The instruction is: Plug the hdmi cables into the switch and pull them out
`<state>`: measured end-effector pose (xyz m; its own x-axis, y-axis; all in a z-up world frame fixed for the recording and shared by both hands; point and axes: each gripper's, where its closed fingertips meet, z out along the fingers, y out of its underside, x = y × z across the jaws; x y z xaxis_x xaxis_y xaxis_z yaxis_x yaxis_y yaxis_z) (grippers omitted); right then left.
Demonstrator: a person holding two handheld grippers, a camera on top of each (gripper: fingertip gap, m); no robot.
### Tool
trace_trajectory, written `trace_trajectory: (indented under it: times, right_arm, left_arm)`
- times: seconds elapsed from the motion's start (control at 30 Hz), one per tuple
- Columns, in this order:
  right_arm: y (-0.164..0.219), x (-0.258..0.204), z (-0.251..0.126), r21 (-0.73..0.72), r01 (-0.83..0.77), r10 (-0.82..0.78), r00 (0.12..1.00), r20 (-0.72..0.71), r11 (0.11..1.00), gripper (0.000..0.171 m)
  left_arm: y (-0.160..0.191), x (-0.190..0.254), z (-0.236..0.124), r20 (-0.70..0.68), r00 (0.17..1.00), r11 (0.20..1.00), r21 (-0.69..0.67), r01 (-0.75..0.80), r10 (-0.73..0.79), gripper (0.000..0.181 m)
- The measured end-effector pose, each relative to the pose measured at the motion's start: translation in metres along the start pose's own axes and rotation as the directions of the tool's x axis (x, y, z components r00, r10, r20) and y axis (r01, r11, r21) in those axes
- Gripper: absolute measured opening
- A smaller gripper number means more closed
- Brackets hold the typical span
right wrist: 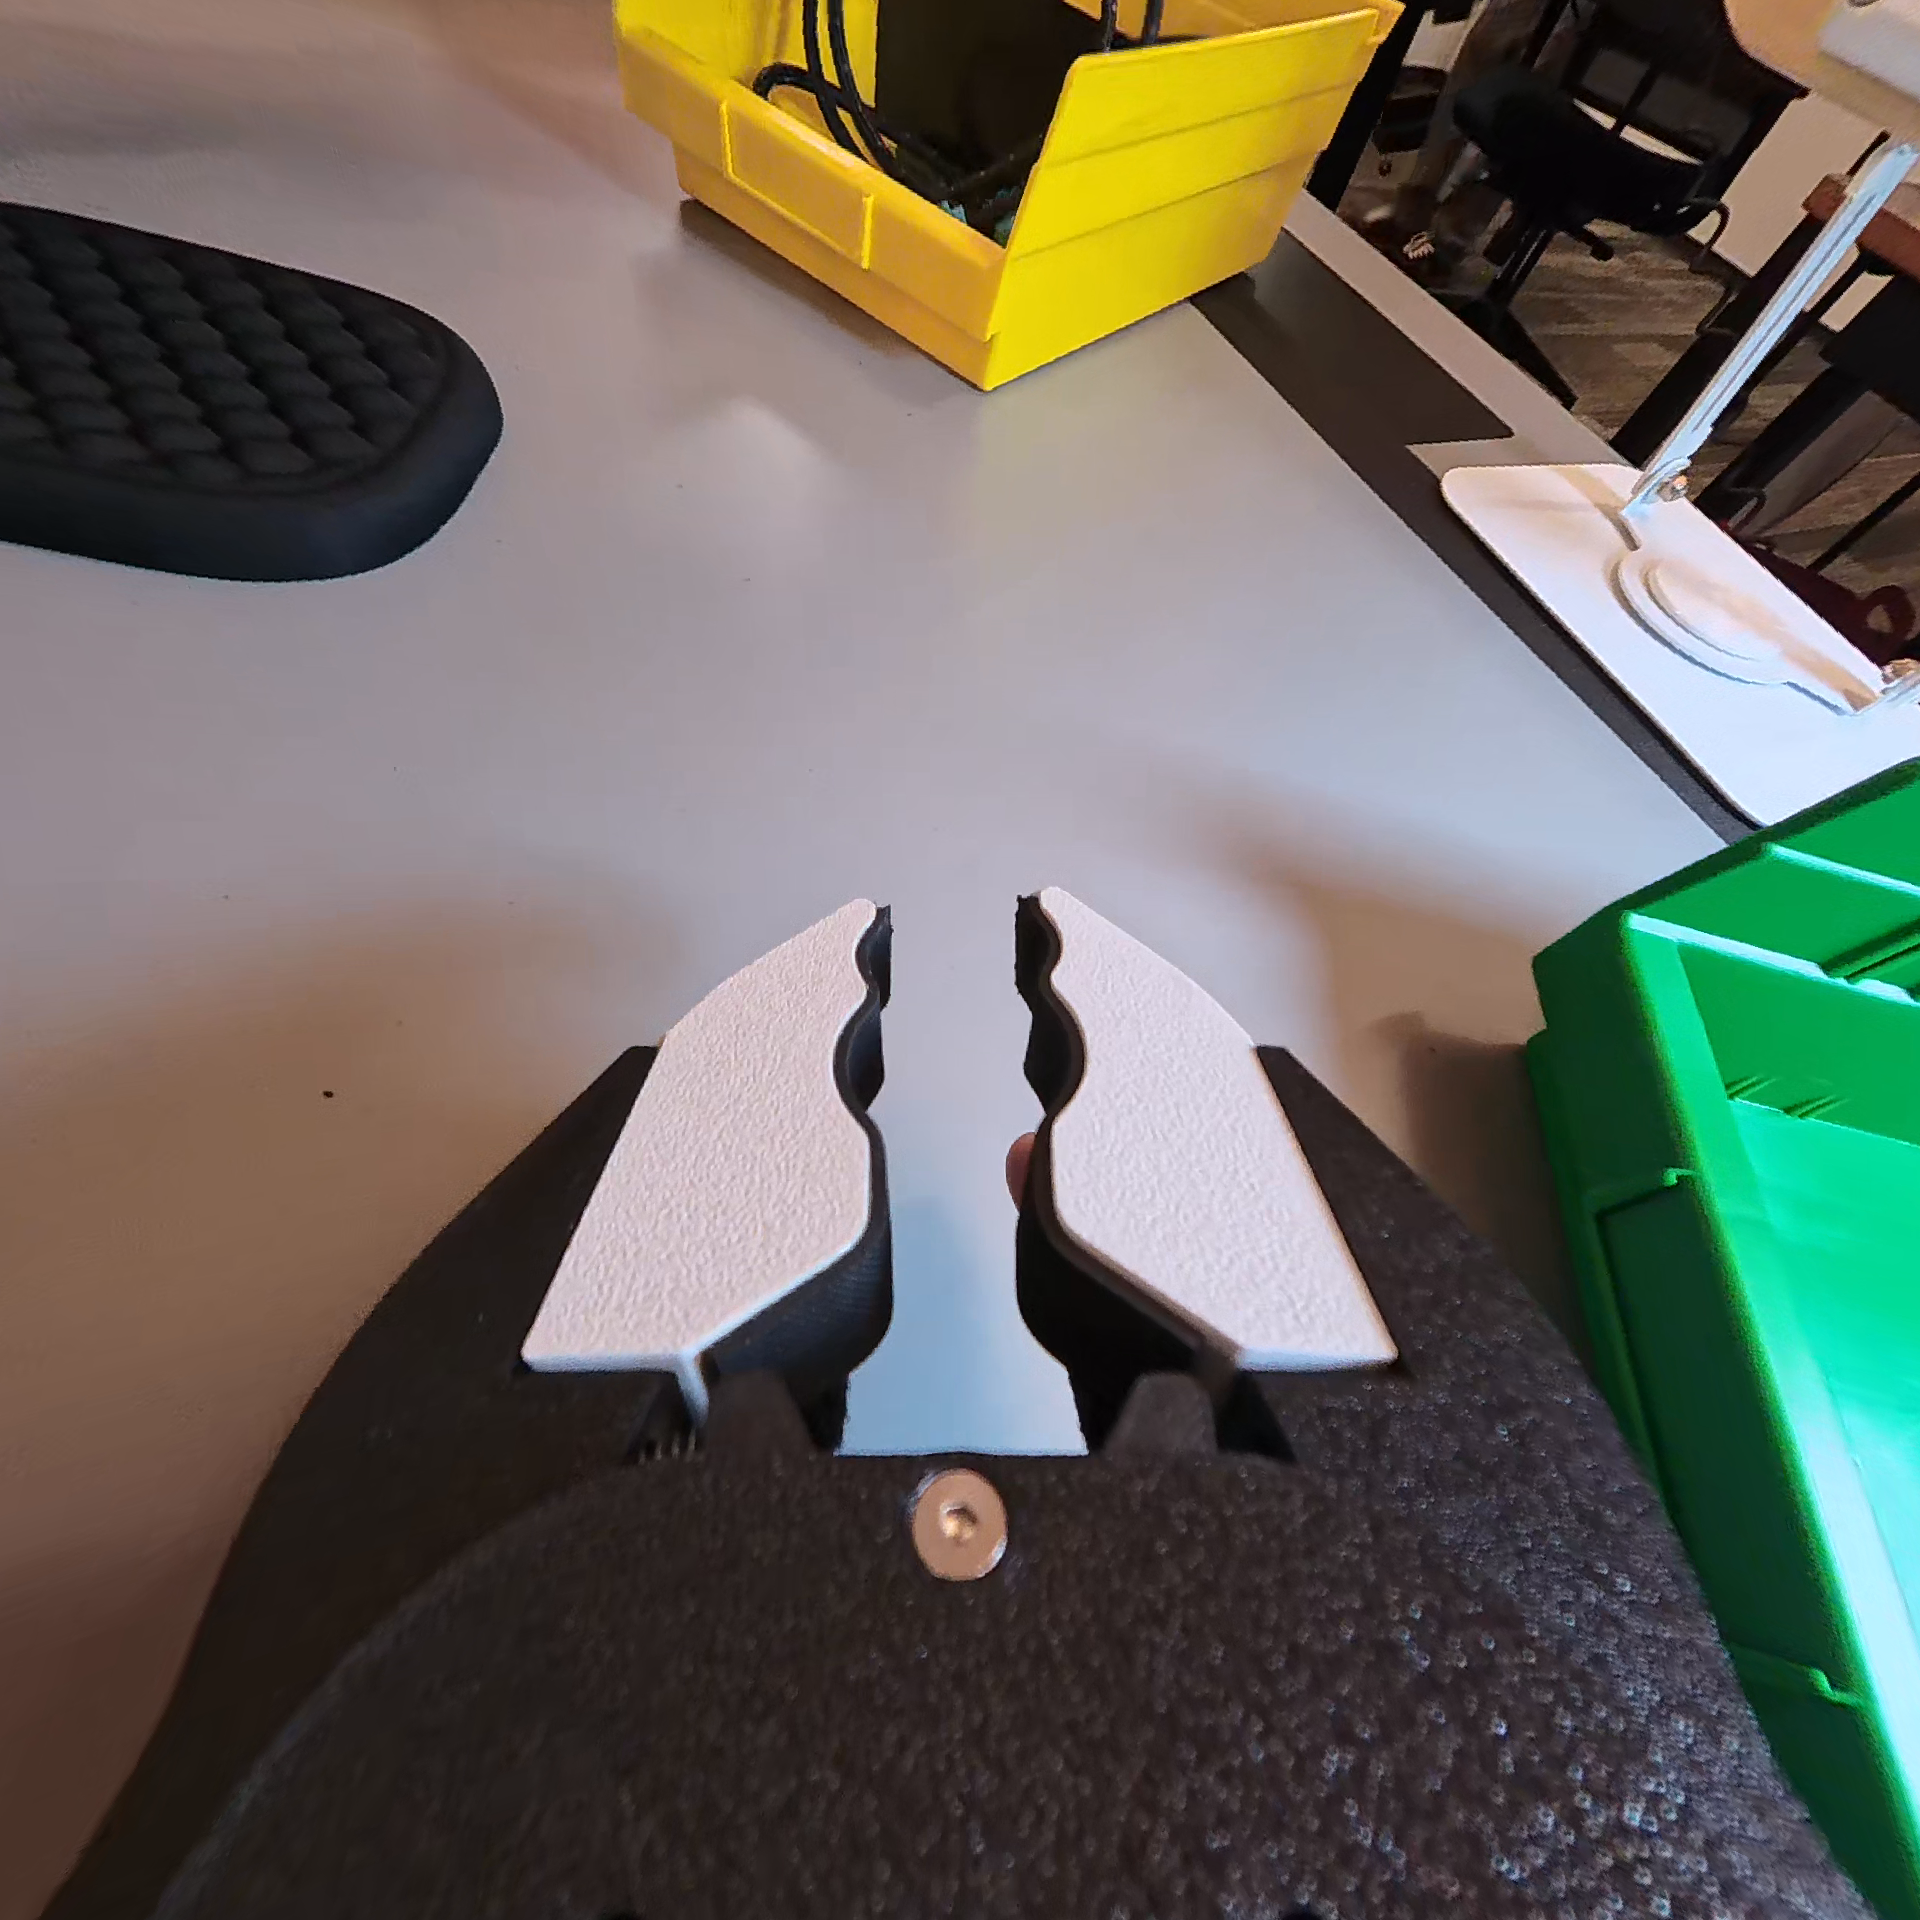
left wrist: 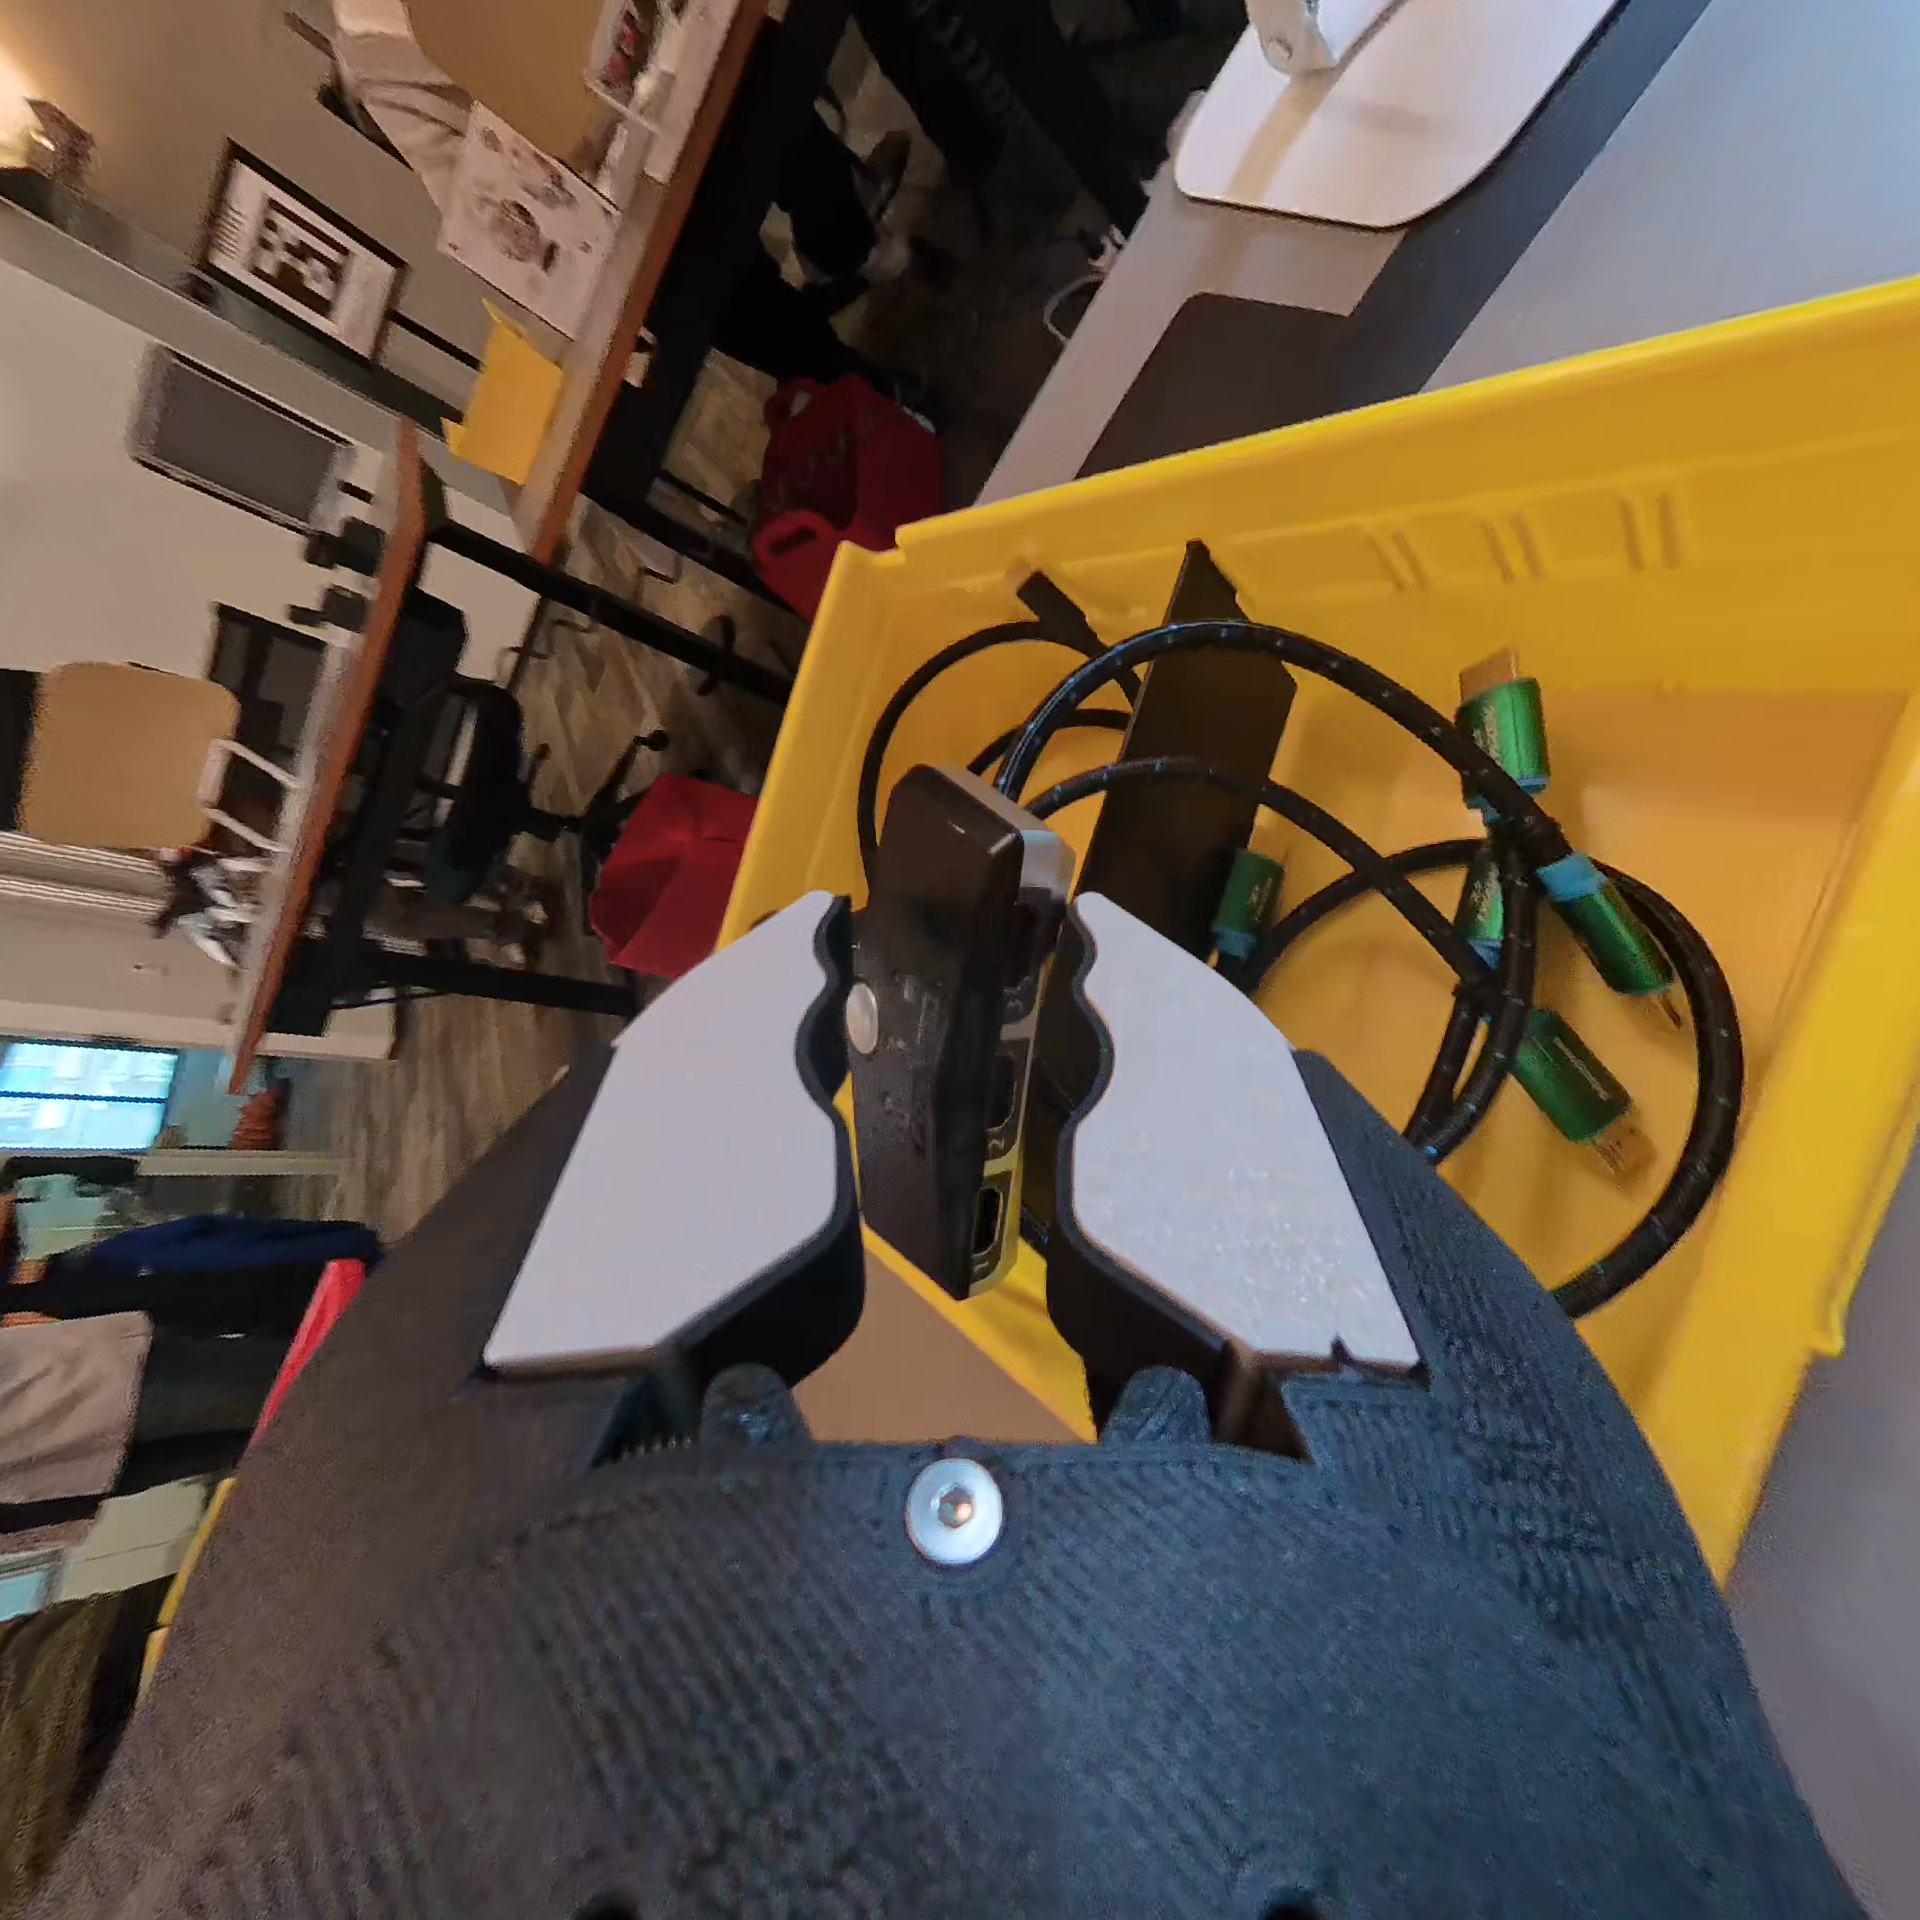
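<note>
In the left wrist view my left gripper (left wrist: 951, 914) is shut on the black HDMI switch (left wrist: 940, 1039), held on edge above the near rim of the yellow bin (left wrist: 1351, 499). The switch's ports face right and nothing is plugged in them. Black braided HDMI cables (left wrist: 1507, 935) with green plugs (left wrist: 1501, 727) lie coiled inside the bin beside a black divider (left wrist: 1195, 758). In the right wrist view my right gripper (right wrist: 951, 914) is open and empty, low over the grey table (right wrist: 831, 623). The yellow bin (right wrist: 1039, 208) stands far ahead of it with cables (right wrist: 883, 114) showing.
A black textured pad (right wrist: 208, 395) lies on the table at left. A green bin (right wrist: 1745, 1195) stands close at right. A white lamp base (right wrist: 1662, 623) sits at the table's right edge. Desks and chairs fill the room beyond.
</note>
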<state>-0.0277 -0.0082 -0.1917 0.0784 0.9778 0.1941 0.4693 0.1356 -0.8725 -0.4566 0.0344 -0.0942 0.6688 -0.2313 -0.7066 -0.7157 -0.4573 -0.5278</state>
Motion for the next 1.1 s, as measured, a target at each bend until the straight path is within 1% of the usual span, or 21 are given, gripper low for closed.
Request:
trace_trajectory:
  times: [0.07, 0.17, 0.3, 0.4, 0.47, 0.53, 0.6, 0.7, 0.77, 0.87, 1.0, 1.1]
  right_arm:
    - [0.002, 0.000, 0.001, -0.008, -0.002, 0.002, 1.000, 0.001, 1.000, 0.023]
    - [0.005, 0.000, 0.002, -0.019, -0.009, 0.009, 1.000, 0.008, 1.000, 0.023]
    - [0.010, 0.000, 0.006, -0.036, -0.025, 0.025, 0.999, 0.022, 0.999, 0.023]
    - [0.013, -0.001, 0.010, -0.047, -0.035, 0.036, 0.999, 0.031, 0.998, 0.023]
    - [0.014, -0.002, 0.011, -0.053, -0.035, 0.037, 0.999, 0.032, 0.998, 0.023]
    - [0.016, -0.002, 0.012, -0.061, -0.038, 0.040, 0.999, 0.030, 0.997, 0.023]
    - [0.018, -0.001, 0.012, -0.065, -0.045, 0.047, 0.999, 0.027, 0.997, 0.023]
    - [0.017, 0.001, 0.011, -0.061, -0.055, 0.056, 0.998, 0.022, 0.997, 0.023]
    - [0.017, 0.002, 0.010, -0.056, -0.059, 0.061, 0.998, 0.020, 0.997, 0.023]
    - [0.014, 0.003, 0.010, -0.042, -0.061, 0.062, 0.998, 0.023, 0.997, 0.023]
    - [0.004, 0.002, 0.007, -0.008, -0.038, 0.039, 0.999, 0.018, 0.999, 0.023]
    - [-0.012, 0.002, 0.001, 0.040, -0.010, 0.010, 1.000, 0.007, 0.999, 0.023]
  left_arm:
    - [0.007, -0.004, -0.003, -0.058, 0.997, 0.999, -0.018, 0.042, -0.043, 0.041]
    - [0.019, -0.015, -0.011, -0.094, 0.992, 0.996, -0.034, 0.078, -0.081, 0.041]
    - [0.039, -0.031, -0.018, -0.053, 0.993, 0.993, -0.067, 0.098, -0.101, 0.039]
    - [0.058, -0.031, -0.013, 0.010, 0.999, 0.991, -0.126, 0.047, -0.047, 0.041]
    - [0.065, -0.031, -0.006, 0.065, 0.997, 0.991, -0.129, 0.041, -0.033, 0.039]
    - [0.072, -0.033, 0.001, 0.131, 0.991, 0.989, -0.146, 0.025, -0.006, 0.036]
    - [0.082, -0.039, 0.007, 0.192, 0.981, 0.981, -0.196, 0.004, 0.035, 0.027]
    - [0.086, -0.051, 0.008, 0.242, 0.969, 0.972, -0.234, 0.008, 0.050, 0.023]
    - [0.077, -0.060, 0.003, 0.260, 0.964, 0.975, -0.222, 0.004, 0.055, 0.022]
    - [0.051, -0.077, -0.015, 0.285, 0.949, 0.976, -0.206, -0.076, 0.134, 0.022]
    - [0.001, -0.096, -0.050, 0.310, 0.921, 0.967, -0.167, -0.192, 0.237, 0.021]
    - [-0.046, -0.111, -0.086, 0.362, 0.875, 0.947, -0.129, -0.293, 0.320, 0.021]
